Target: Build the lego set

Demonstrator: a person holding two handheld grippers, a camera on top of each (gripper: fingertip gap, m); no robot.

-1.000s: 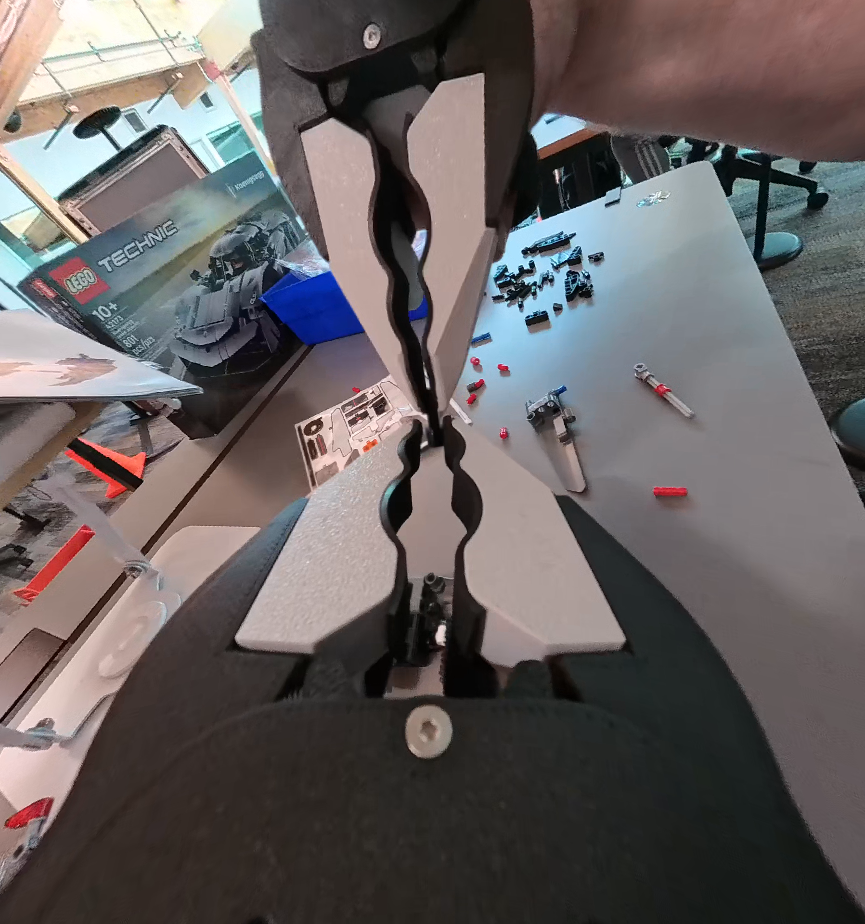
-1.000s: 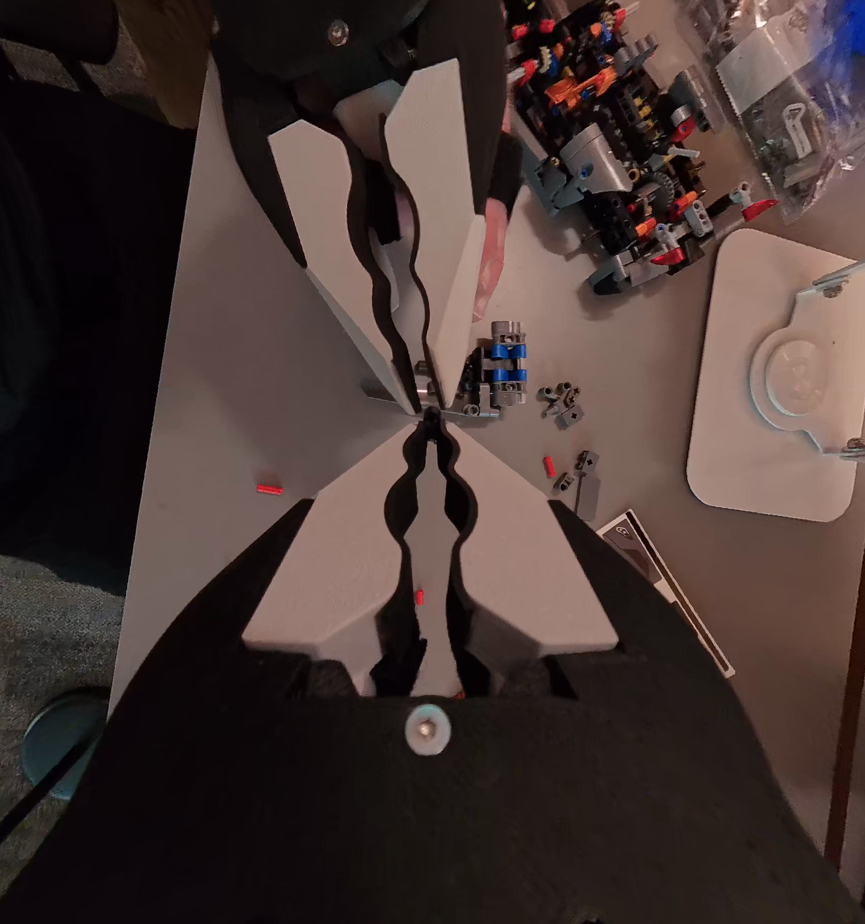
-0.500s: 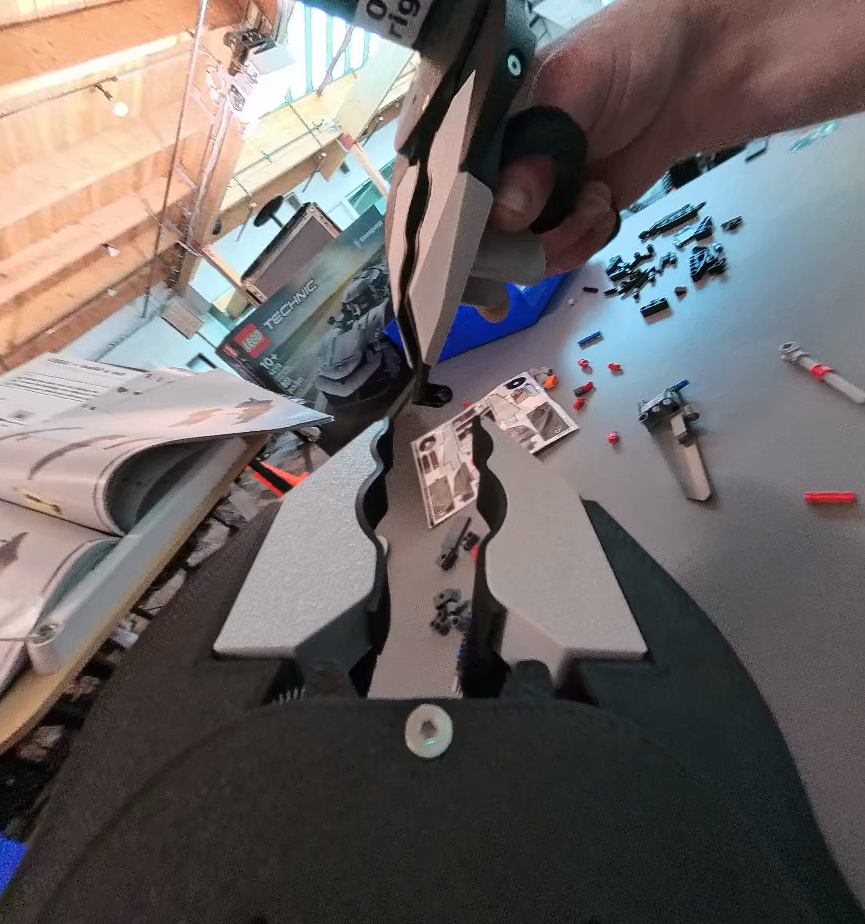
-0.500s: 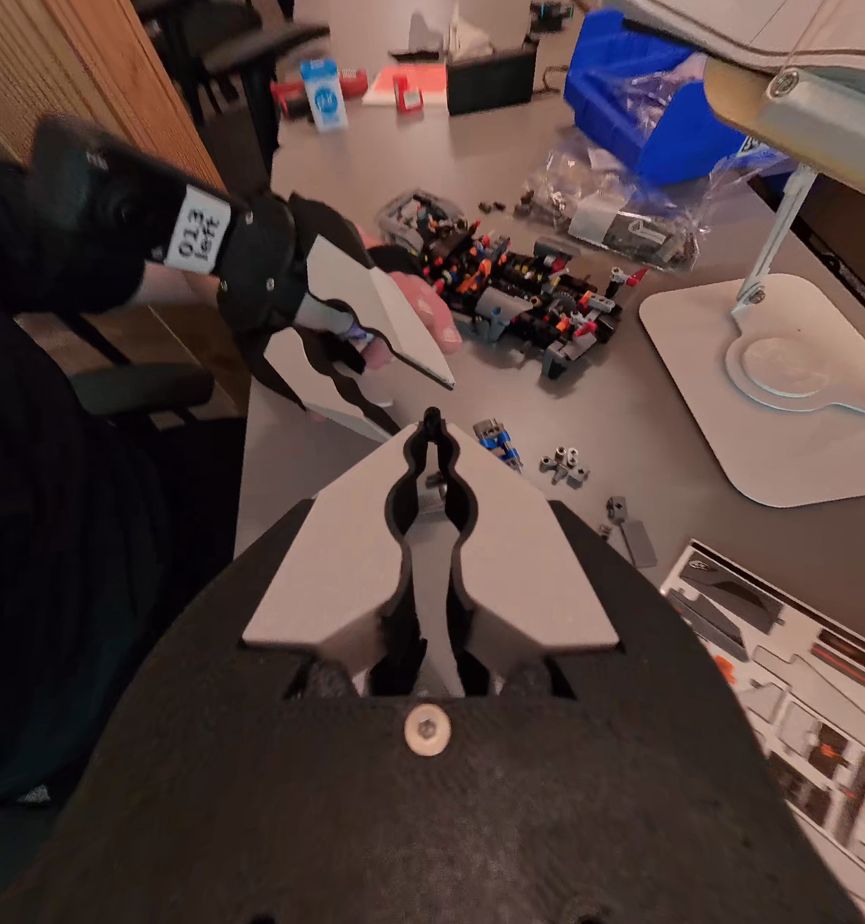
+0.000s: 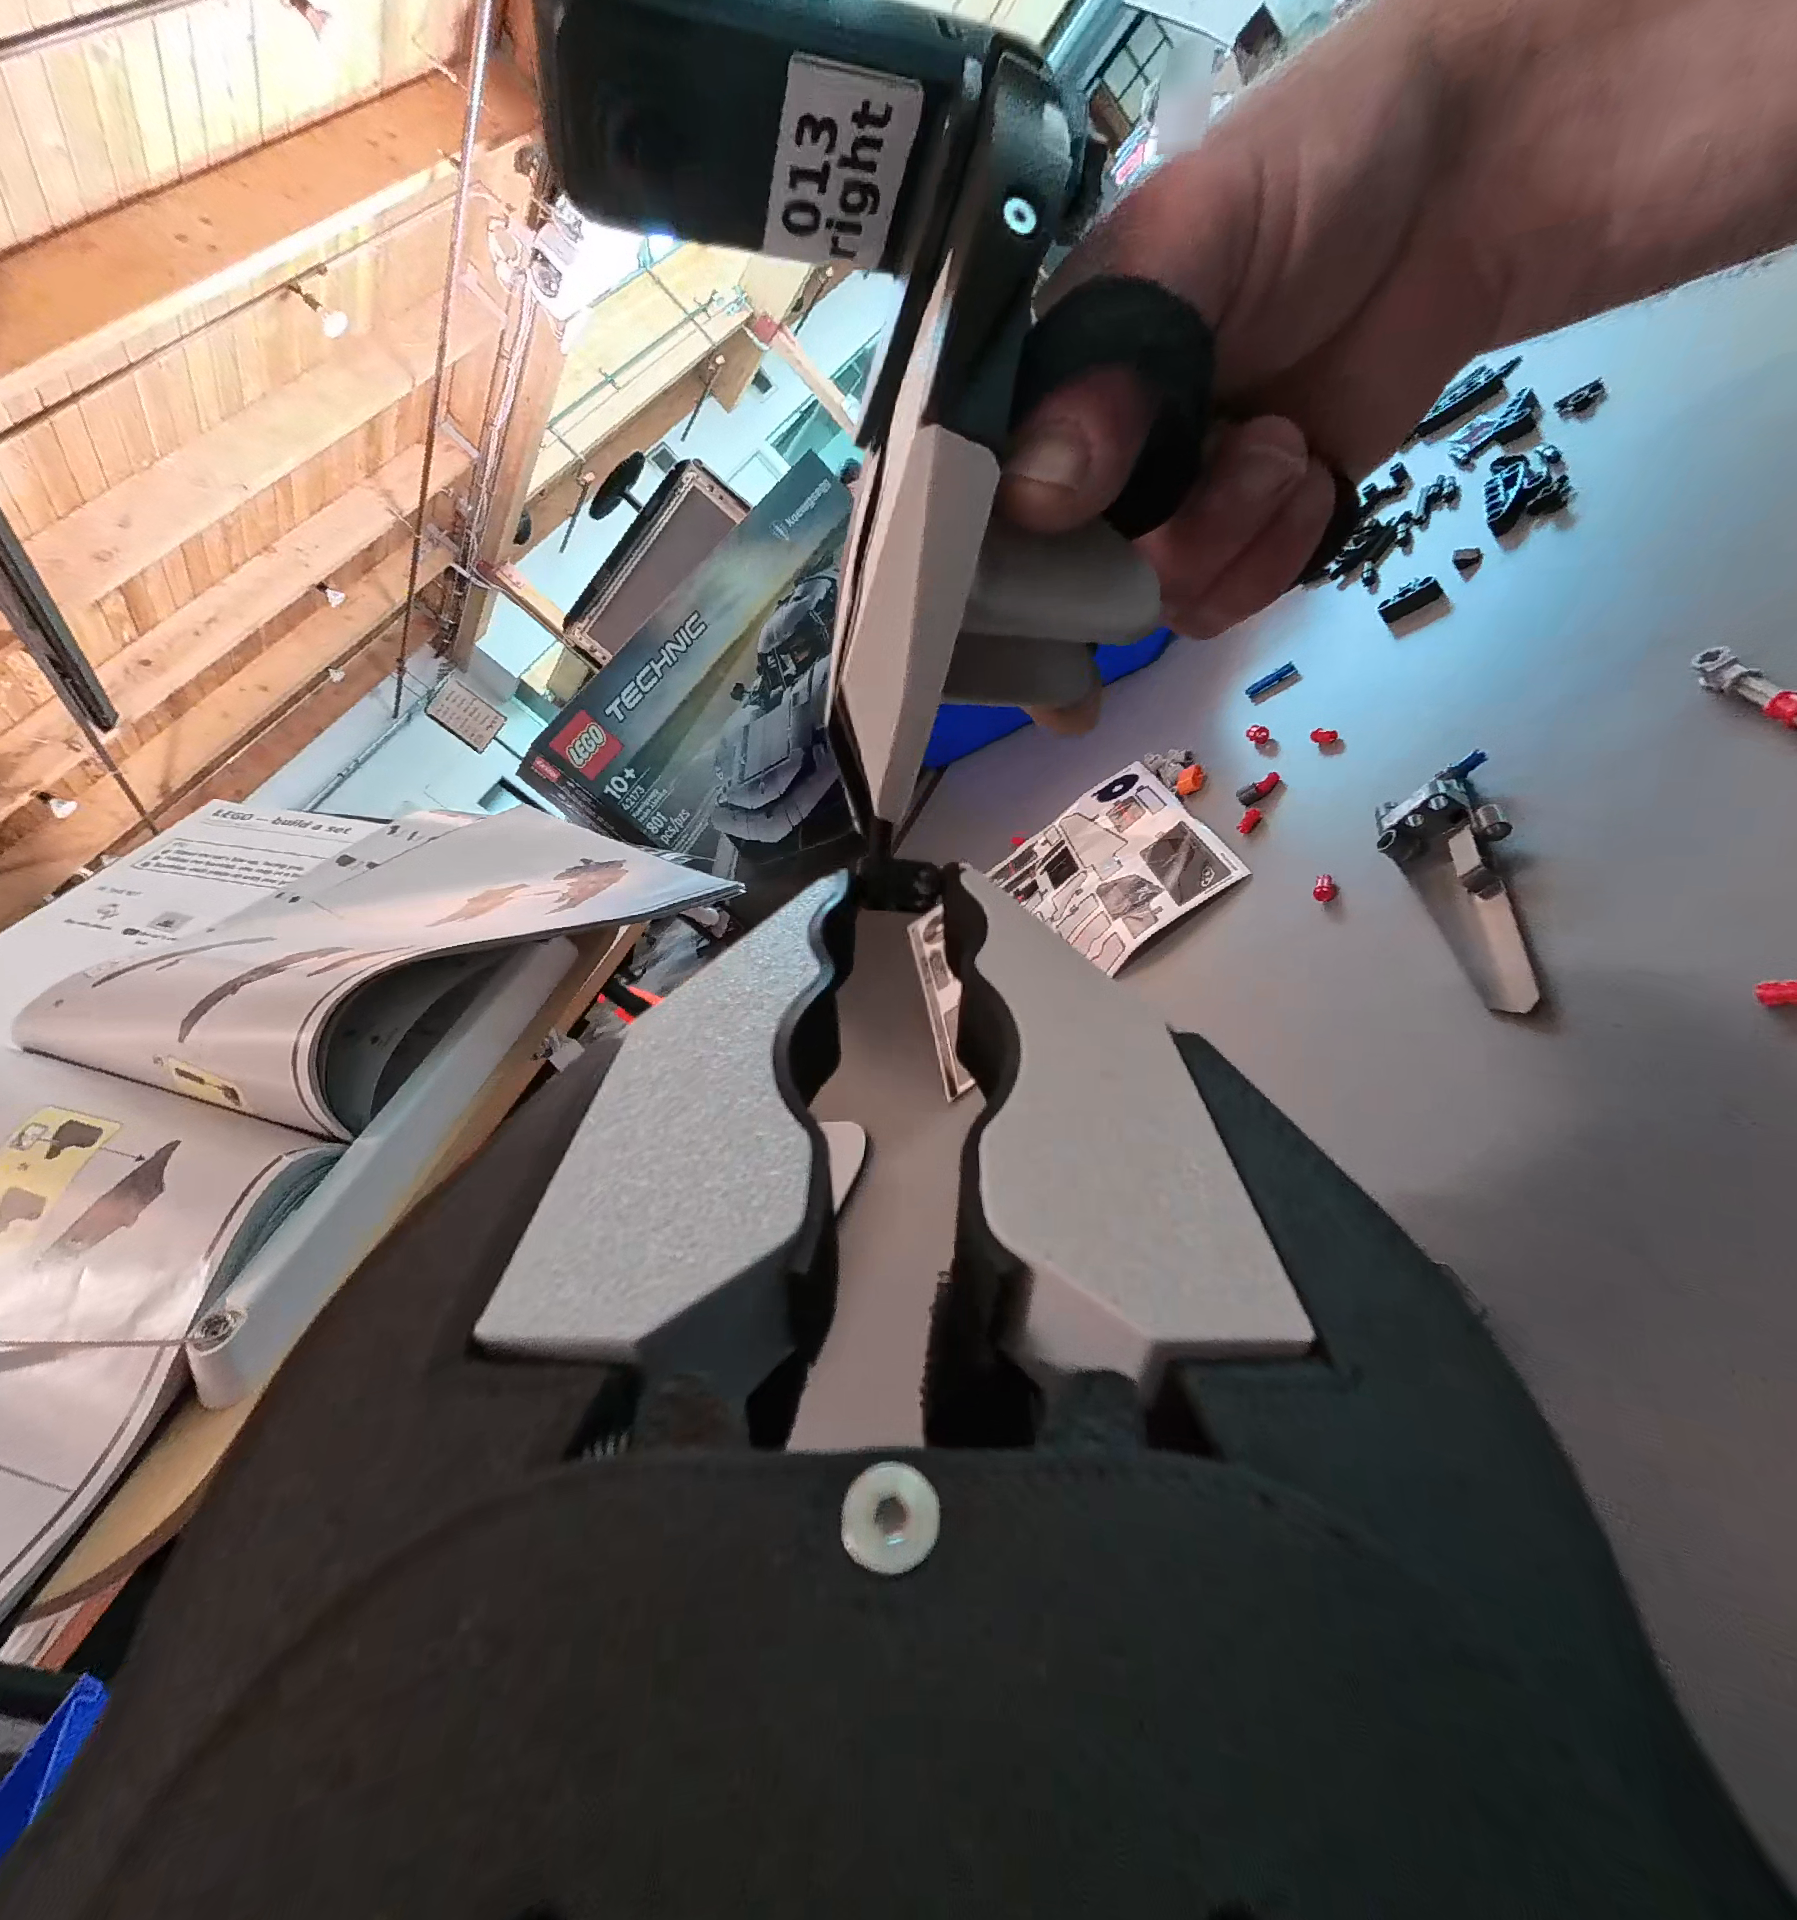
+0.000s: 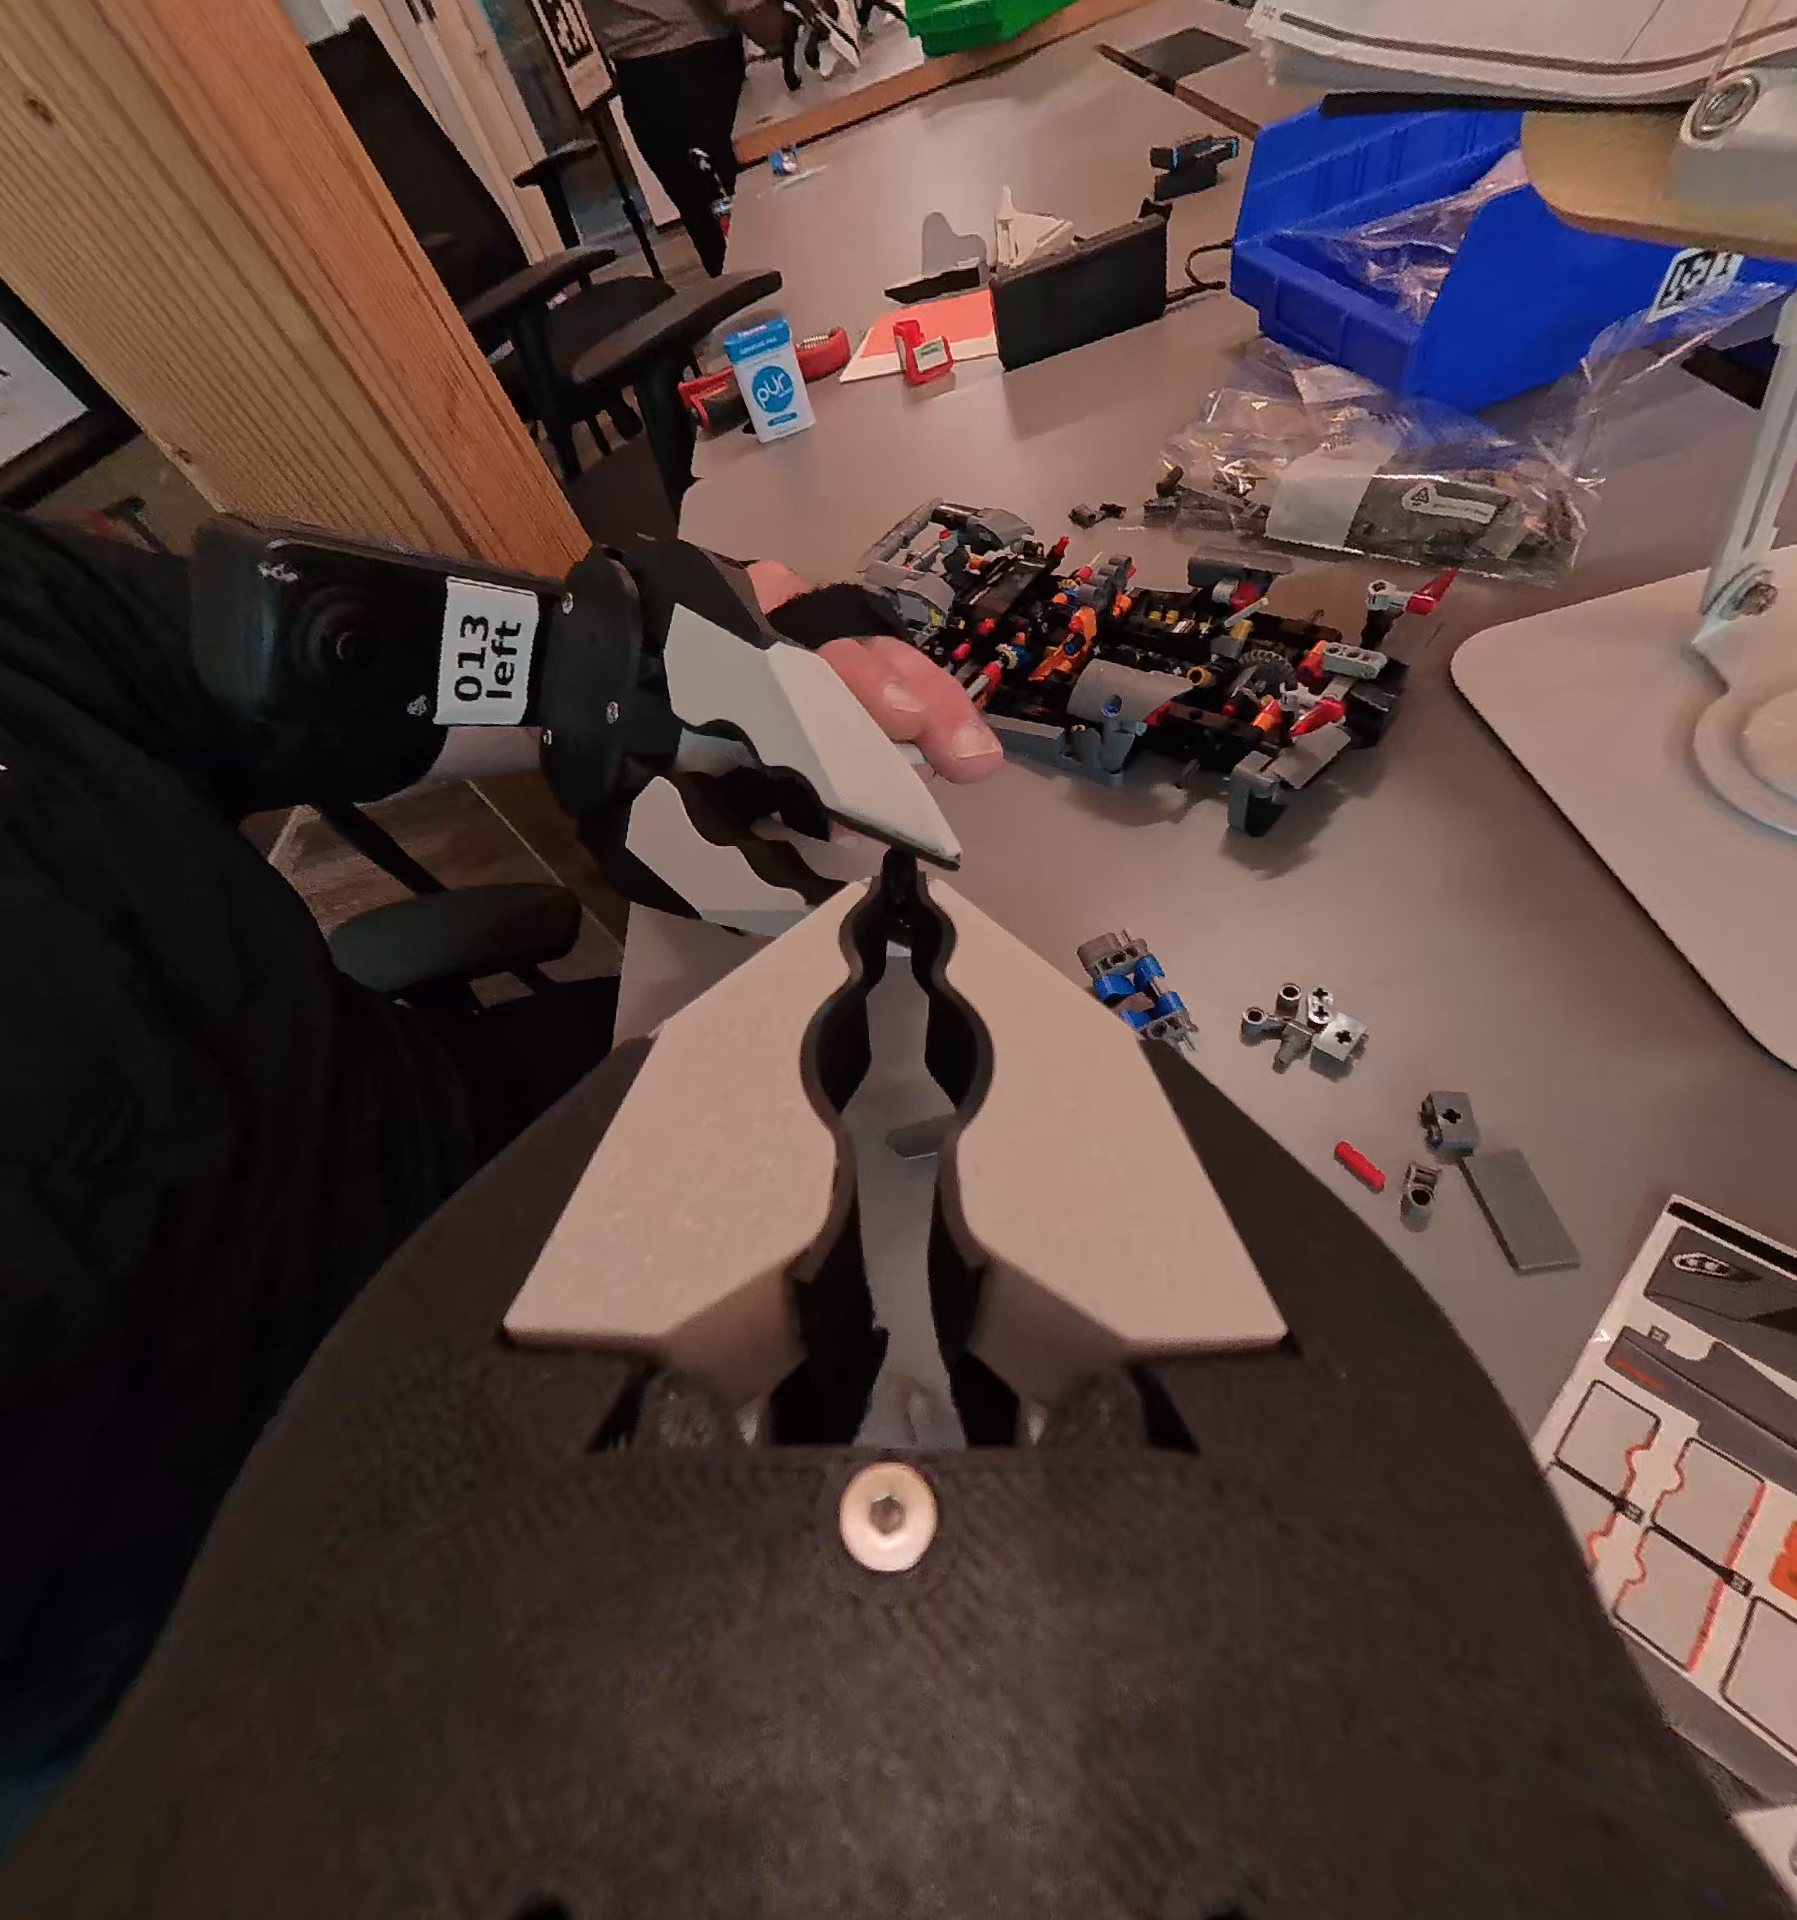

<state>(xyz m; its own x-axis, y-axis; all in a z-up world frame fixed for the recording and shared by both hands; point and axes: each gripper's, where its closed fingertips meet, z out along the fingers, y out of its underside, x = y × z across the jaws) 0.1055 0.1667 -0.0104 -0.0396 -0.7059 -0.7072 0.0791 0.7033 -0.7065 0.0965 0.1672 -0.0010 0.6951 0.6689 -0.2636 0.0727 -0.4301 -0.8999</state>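
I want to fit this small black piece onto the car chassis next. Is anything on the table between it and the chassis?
Nothing visible blocks it. The small black piece is pinched between the right gripper and left gripper above the table. The partly built chassis lies beyond, with bare table between.

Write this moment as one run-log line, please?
stage: joining small parts in mid-air | left gripper: shut on small black piece | right gripper: shut on same piece, tips meeting | car chassis: on table, untouched
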